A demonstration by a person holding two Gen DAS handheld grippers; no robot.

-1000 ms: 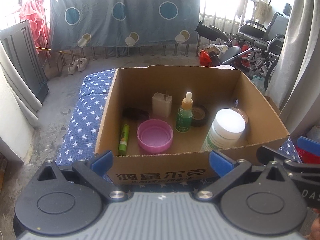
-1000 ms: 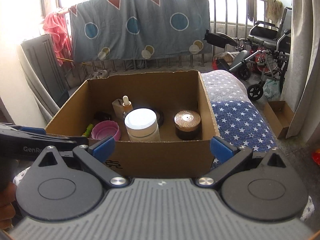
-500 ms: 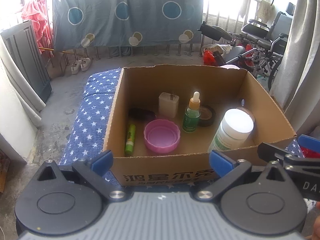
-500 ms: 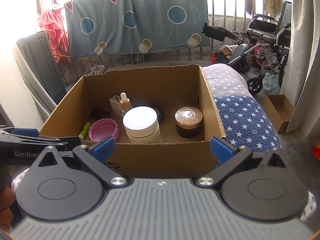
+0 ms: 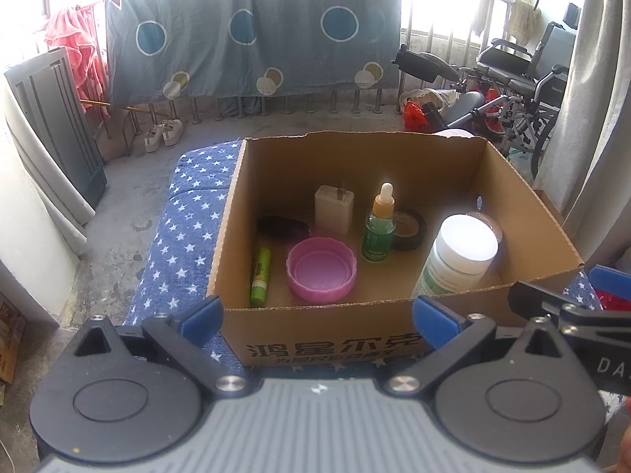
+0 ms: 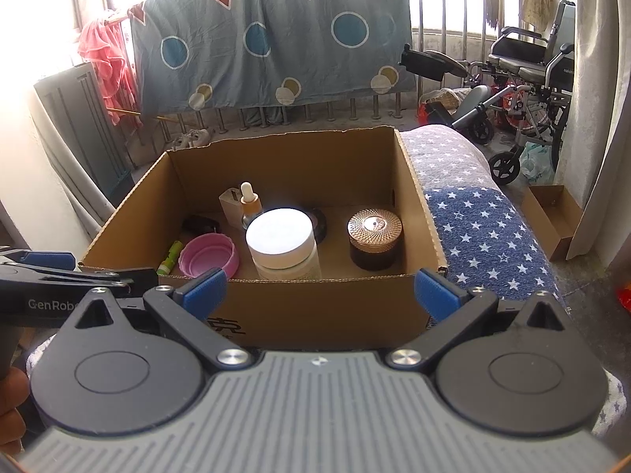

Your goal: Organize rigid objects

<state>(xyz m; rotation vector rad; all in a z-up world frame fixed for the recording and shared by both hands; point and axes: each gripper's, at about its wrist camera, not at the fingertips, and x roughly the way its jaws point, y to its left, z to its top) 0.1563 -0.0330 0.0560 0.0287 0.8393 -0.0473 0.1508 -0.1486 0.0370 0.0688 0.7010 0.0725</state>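
Inside the open brown cardboard box [image 5: 394,165], every item appears stowed: white-lidded plastic jar [image 5: 459,256] upright at near right, pink round lid [image 5: 321,268] centre, green lip-balm tube [image 5: 260,272] lying left, long axis front-to-back. Left claw [image 5: 319,315] and right claw [image 6: 319,287], both spread wide and empty, hover before the box; little seems left.
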